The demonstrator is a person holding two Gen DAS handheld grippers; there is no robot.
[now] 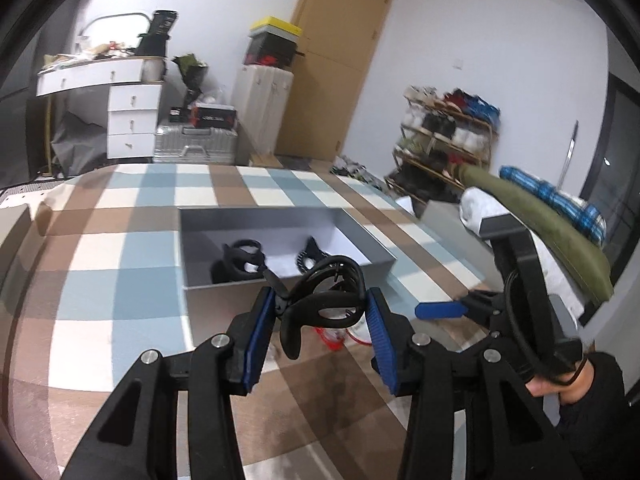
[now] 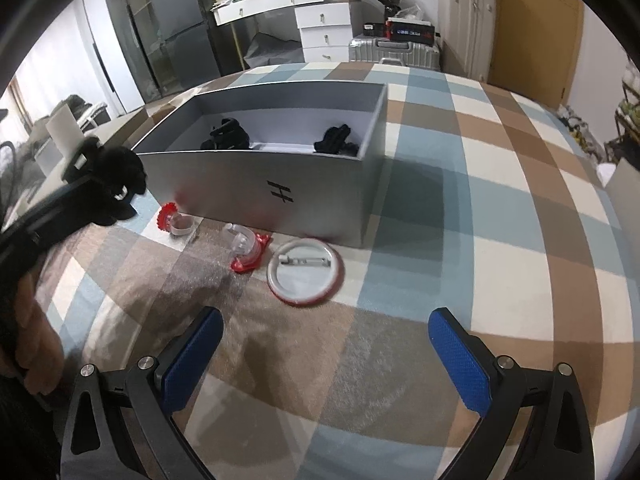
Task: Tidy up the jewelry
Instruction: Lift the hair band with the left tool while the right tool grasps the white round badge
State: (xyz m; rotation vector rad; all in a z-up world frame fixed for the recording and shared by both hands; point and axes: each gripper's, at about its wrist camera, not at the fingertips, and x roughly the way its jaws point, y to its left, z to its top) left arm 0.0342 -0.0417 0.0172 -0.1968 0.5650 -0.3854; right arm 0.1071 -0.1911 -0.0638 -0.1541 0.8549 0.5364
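The left gripper (image 1: 320,316) is clamped on a black hair claw clip (image 1: 320,300) — both blue pads press its sides, and the clip is held clear of the checked cloth (image 1: 120,280), at about 6 o'clock from the grey box (image 1: 280,216) in the left wrist view. In the right wrist view the same clip (image 2: 120,180) appears at 9 o'clock, just beside the box's left front corner. The grey box (image 2: 256,188) stands open-topped on the checked cloth (image 2: 480,280) and carries a dark "H" mark on its front wall. Inside it lie two black hair accessories: one (image 2: 226,136) toward the left, one (image 2: 336,140) toward the right, well apart. On the cloth, at 6 o'clock from the box's front wall, three items lie in a row: a small red-and-clear piece (image 2: 174,220) at the left, a clear-and-red clip (image 2: 246,250) in the middle, and a round pin badge (image 2: 306,272) face down, its pin bar uppermost, at the right. The badge lies just beside the box wall; contact cannot be determined. The right gripper (image 2: 324,344) hangs over the cloth at 6 o'clock from the badge — its fingers stand wide apart with nothing between them. A person's hand (image 1: 560,384) grips the right gripper's handle.
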